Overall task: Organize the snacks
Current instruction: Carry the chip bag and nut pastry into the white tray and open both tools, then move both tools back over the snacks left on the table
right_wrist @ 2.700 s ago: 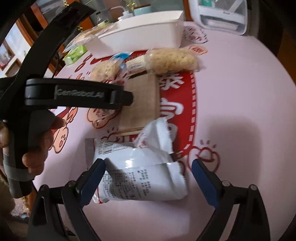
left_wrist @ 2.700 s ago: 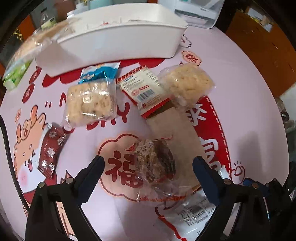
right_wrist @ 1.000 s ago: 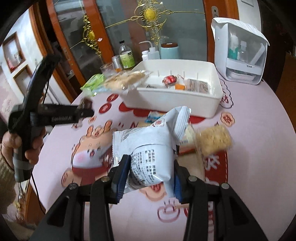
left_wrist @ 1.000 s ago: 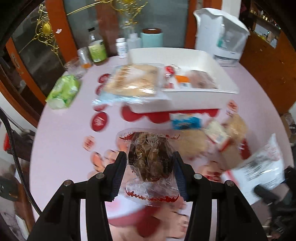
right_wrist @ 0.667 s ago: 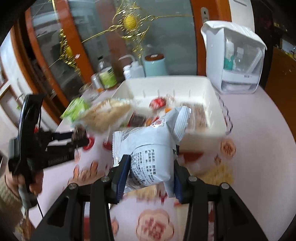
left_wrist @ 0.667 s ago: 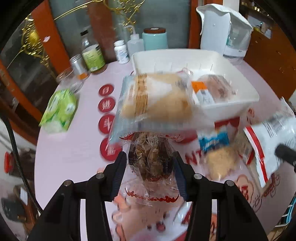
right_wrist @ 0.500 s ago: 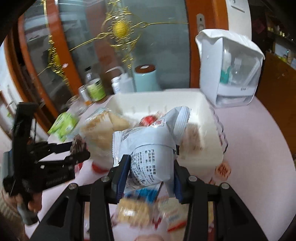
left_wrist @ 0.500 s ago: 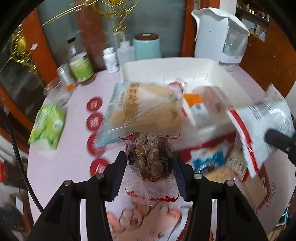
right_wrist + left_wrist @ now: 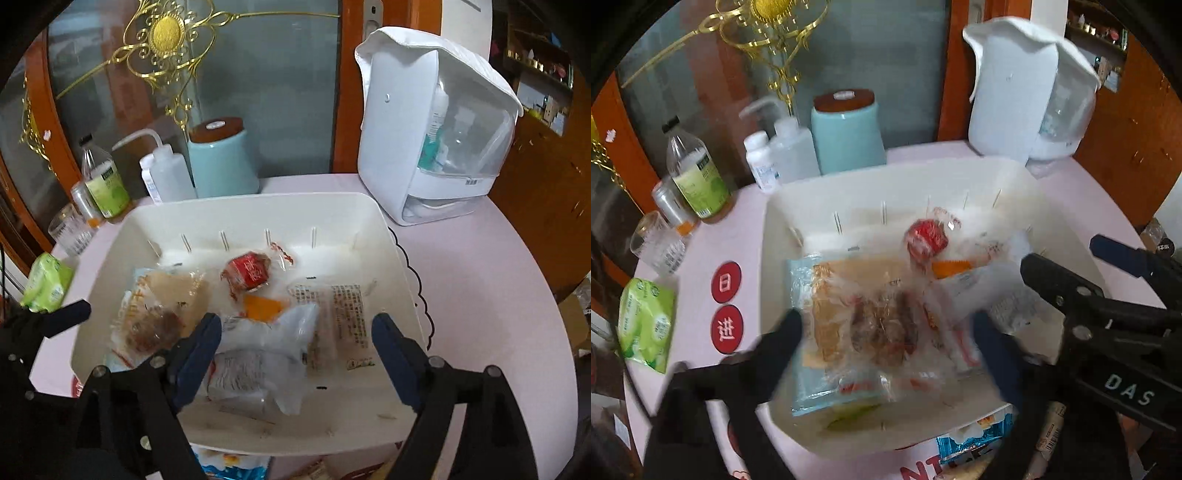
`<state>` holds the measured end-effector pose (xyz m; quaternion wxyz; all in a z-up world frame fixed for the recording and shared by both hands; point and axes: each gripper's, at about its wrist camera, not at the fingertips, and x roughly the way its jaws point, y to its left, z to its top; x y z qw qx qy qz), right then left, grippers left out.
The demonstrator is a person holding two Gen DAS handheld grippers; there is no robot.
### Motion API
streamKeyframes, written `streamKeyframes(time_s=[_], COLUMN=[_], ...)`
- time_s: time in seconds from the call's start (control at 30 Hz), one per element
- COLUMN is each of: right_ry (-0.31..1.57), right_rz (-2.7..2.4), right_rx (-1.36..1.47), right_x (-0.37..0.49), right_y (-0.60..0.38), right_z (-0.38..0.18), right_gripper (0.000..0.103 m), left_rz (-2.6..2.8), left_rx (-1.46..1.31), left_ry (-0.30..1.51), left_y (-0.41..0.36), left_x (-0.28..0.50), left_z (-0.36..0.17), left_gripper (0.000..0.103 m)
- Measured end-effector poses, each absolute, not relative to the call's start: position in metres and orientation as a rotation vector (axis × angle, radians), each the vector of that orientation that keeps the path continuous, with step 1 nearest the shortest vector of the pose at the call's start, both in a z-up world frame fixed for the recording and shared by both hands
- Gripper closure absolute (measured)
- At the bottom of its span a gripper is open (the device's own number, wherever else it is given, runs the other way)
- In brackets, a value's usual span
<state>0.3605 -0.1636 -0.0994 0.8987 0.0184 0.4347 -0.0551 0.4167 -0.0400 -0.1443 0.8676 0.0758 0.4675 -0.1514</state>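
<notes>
A white bin (image 9: 768,258) (image 9: 369,206) stands on the pink table. My left gripper (image 9: 886,332) is open above it; the brown snack in clear wrap (image 9: 882,332) (image 9: 151,328) lies blurred in the bin on a large bread packet (image 9: 827,295). My right gripper (image 9: 295,328) is open over the bin; the white snack bag (image 9: 258,365) lies in it between the fingers. A red round snack (image 9: 247,273) (image 9: 925,240) and a clear printed packet (image 9: 343,317) lie in the bin too. The right gripper shows in the left wrist view (image 9: 1100,295).
Behind the bin stand a teal canister (image 9: 221,162), a squeeze bottle (image 9: 166,177), a green-labelled bottle (image 9: 103,184), a glass (image 9: 70,229) and a white dispenser box (image 9: 436,125). A green tissue pack (image 9: 46,280) lies left. Blue-wrapped snacks (image 9: 975,439) lie in front of the bin.
Both grippers moved over the bin and opened. The brown snack and the white bag dropped out of them into the bin.
</notes>
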Motion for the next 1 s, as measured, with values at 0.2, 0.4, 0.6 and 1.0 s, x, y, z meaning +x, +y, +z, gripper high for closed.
streamKeyframes(time_s=[0.2,0.4,0.6,1.0], right_ry=[0.901,0.875,0.853,0.8], right_rz=[-0.107,-0.101,-0.094,-0.065], right_rx=[0.073,0.083,0.07,0.079], right_x=[0.351,0.338,0.319,0.246], right_y=[-0.167,-0.167,-0.162,-0.16], right_z=[-0.101,-0.085,-0.066,-0.013], right_gripper=[0.018,0.019,0.019,0.019], left_rz=[-0.309,-0.307,-0.299,-0.27], left_rx=[0.2,0.177,0.167,0.155], left_ry=[0.97,0.97,0.949,0.897], left_y=[-0.045,-0.038,-0.03,-0.011], left_x=[0.412,0.4,0.382,0.314], left_z=[-0.15,-0.139,-0.12,-0.062], left_gripper=[0.008,0.008,0.008,0.008])
